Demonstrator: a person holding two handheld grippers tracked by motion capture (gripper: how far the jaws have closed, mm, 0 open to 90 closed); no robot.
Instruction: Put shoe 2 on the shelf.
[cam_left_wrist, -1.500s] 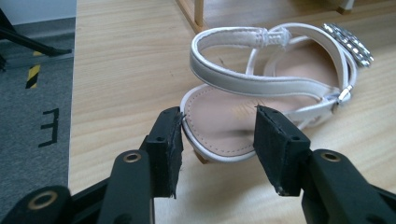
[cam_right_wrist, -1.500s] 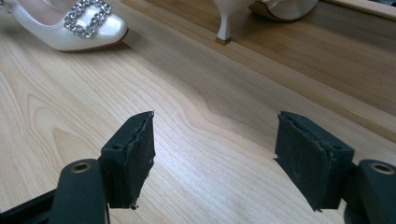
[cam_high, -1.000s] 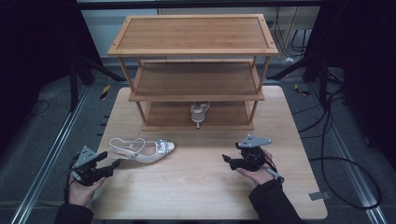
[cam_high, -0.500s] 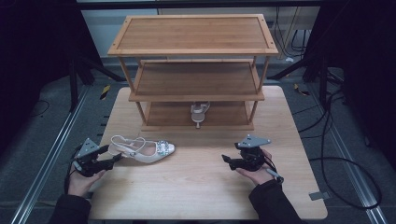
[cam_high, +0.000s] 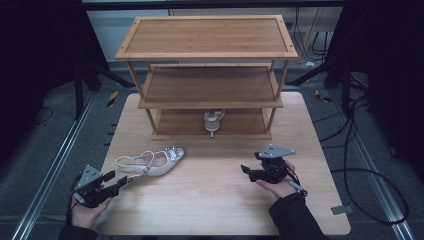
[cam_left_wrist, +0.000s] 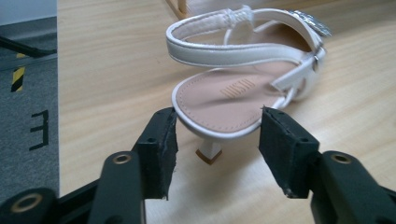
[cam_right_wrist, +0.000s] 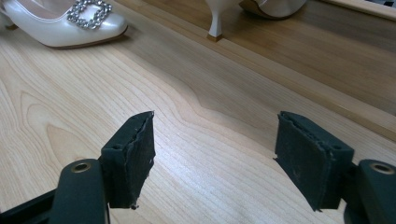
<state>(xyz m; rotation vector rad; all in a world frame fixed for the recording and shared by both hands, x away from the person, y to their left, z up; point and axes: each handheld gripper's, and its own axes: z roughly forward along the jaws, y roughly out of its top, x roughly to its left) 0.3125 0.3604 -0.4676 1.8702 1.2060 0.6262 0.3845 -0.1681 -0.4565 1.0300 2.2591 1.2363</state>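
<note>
My left gripper sits low at the near left corner of the table, and its jaws have just been closing. In the left gripper view they stand either side of the heel end of the white sandal. The left pad meets the rim of the insole or comes very close to it; the right pad sits just beside the rim with a thin gap, so I do not count this as a grip yet. The sandal's small heel tip rests on the wood right ahead of the jaws, between them. The sandal lies with its heel toward this gripper and its toe with the sparkly buckle pointing away, toward the shelf.

My right gripper rests in my hand on the near right part of the table, jaws apart with nothing but bare wood between them. From its own view, the sandal's buckled toe lies ahead and to the left, well apart from the pads. A second sandal stands on the shelf's bottom board, ahead of this gripper and slightly right, heel pointing toward me.
</note>
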